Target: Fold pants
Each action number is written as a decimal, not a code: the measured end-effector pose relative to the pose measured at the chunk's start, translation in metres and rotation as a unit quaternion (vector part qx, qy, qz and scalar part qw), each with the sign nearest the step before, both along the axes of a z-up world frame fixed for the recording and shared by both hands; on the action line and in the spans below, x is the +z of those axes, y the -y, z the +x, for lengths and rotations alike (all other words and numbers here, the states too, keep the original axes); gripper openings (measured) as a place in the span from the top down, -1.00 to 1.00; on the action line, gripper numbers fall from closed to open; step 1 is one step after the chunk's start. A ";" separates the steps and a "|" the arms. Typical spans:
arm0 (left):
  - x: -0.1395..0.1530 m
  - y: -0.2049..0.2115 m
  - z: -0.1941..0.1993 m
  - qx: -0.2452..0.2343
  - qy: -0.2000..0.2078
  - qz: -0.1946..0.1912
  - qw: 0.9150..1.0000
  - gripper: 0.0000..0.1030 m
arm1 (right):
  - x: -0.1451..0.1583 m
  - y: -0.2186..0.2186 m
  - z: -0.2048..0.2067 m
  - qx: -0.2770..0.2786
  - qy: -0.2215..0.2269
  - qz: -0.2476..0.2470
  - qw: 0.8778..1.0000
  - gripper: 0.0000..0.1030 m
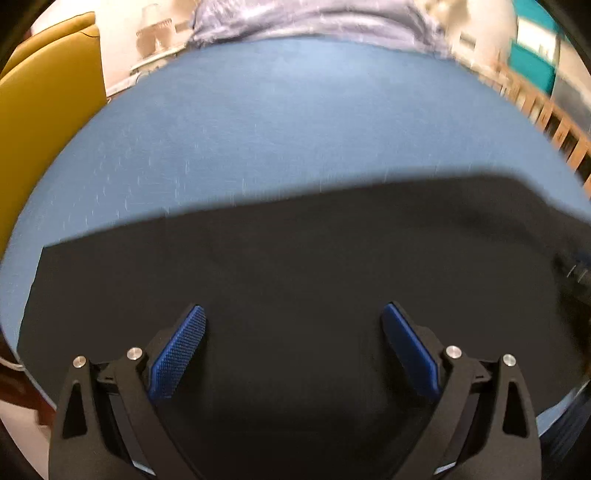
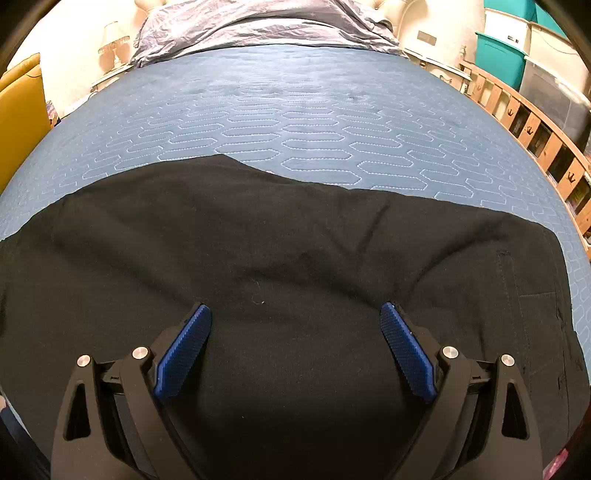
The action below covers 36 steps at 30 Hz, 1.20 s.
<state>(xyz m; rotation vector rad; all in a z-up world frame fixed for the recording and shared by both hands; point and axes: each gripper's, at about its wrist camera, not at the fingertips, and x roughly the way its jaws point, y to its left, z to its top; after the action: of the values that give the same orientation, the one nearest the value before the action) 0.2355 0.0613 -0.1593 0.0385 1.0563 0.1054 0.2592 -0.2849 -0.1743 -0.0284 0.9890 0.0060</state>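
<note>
Both claws spread wide, nothing between the pads: left claw (image 1: 293, 314) and right claw (image 2: 295, 312) each hover just above the black pants (image 2: 280, 236), not gripping cloth. Pants lie spread along the near edge of the bed (image 2: 295, 122), on its blue quilted cover, running left to right across both views. I read them as already laid leg over leg, since I see one long dark band with a pocket and seam (image 2: 535, 295) toward the right end, but that's a guess. No crosswise fold is visible yet, so I'd say the task is early to midway: lengthwise halving maybe done, shortening folds left.

Hard to tell: left wrist view is motion-blurred, quilt stitching smeared. Black fabric hides layer edges; can't count layers. Near hem of the pants is covered by the claw bodies in both views. Left end shows a square corner (image 1: 46, 247); right end runs out of frame. Crumpled grey bedding (image 2: 258, 26) sits at the far edge.
</note>
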 end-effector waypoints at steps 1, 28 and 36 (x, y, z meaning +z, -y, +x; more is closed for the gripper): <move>-0.004 -0.007 -0.003 0.008 0.001 -0.002 1.000 -0.97 | 0.000 0.000 -0.002 0.000 0.000 0.000 1.000 -0.75; -0.019 0.008 -0.036 -0.015 0.058 -0.007 0.998 -0.97 | 0.013 0.167 -0.005 -0.125 -0.038 -0.028 0.991 -0.78; -0.010 0.037 -0.055 0.002 0.047 -0.004 0.999 -0.97 | 0.047 0.108 -0.001 -0.035 0.015 0.000 0.999 -0.71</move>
<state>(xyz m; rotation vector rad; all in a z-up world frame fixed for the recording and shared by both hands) 0.1809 0.0247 -0.1688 0.0232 0.9635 0.1053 0.2579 -0.3926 -0.1276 0.0062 0.9589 -0.0596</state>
